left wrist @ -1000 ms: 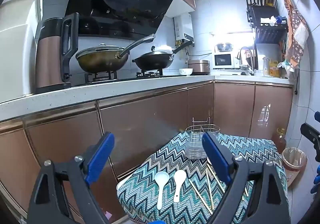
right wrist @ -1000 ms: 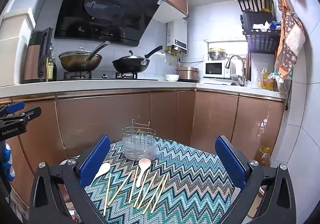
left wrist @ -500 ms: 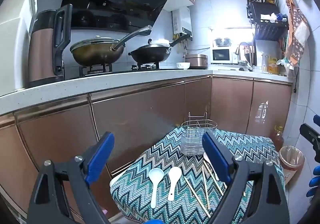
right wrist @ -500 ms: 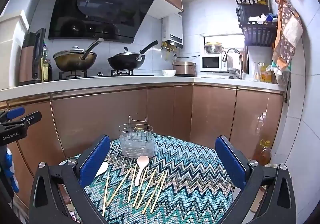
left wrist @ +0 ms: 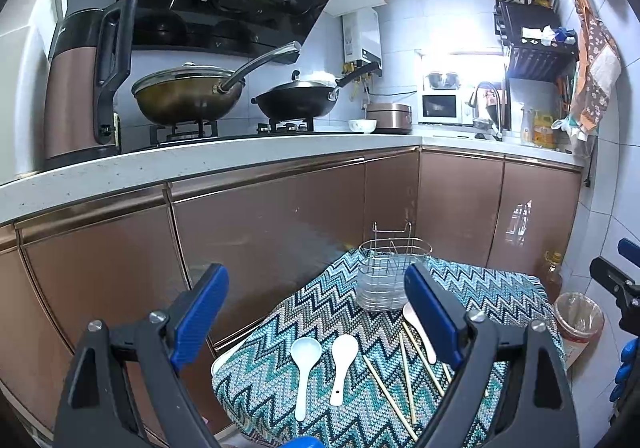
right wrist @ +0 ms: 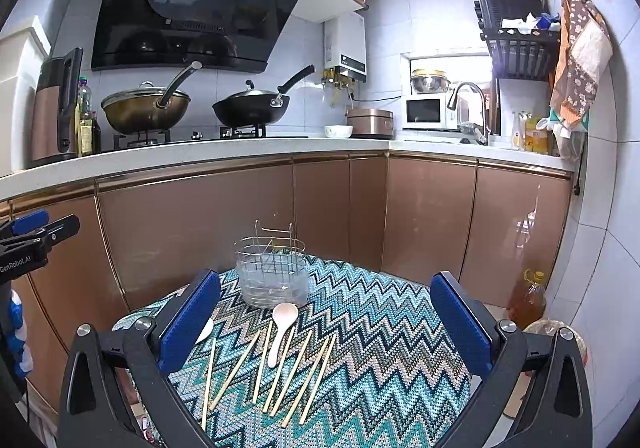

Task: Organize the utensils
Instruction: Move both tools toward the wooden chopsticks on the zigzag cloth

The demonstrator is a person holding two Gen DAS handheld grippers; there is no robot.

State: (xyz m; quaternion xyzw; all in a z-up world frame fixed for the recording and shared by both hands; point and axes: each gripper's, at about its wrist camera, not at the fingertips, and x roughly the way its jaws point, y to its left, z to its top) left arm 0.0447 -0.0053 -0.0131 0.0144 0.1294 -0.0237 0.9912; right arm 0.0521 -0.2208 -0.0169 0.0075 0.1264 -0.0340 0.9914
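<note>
A small table under a zigzag cloth [right wrist: 372,344] carries a wire utensil holder [right wrist: 272,274] at its far edge; the holder also shows in the left wrist view [left wrist: 390,272]. Several wooden chopsticks [right wrist: 280,372] and a pinkish spoon [right wrist: 282,328] lie loose in front of it. Two white spoons [left wrist: 306,368] [left wrist: 342,362] lie at the left side. My left gripper [left wrist: 320,312] is open and empty above the white spoons. My right gripper [right wrist: 324,324] is open and empty above the chopsticks.
Copper cabinets [right wrist: 224,224] and a counter with two woks [right wrist: 252,107] stand behind the table. An oil bottle [right wrist: 528,300] and a lined bin [left wrist: 578,318] sit on the floor at the right, by the tiled wall.
Both grippers have drifted slightly, so the table sits a little differently in each view. Both stay open. Nothing on the table has moved.
</note>
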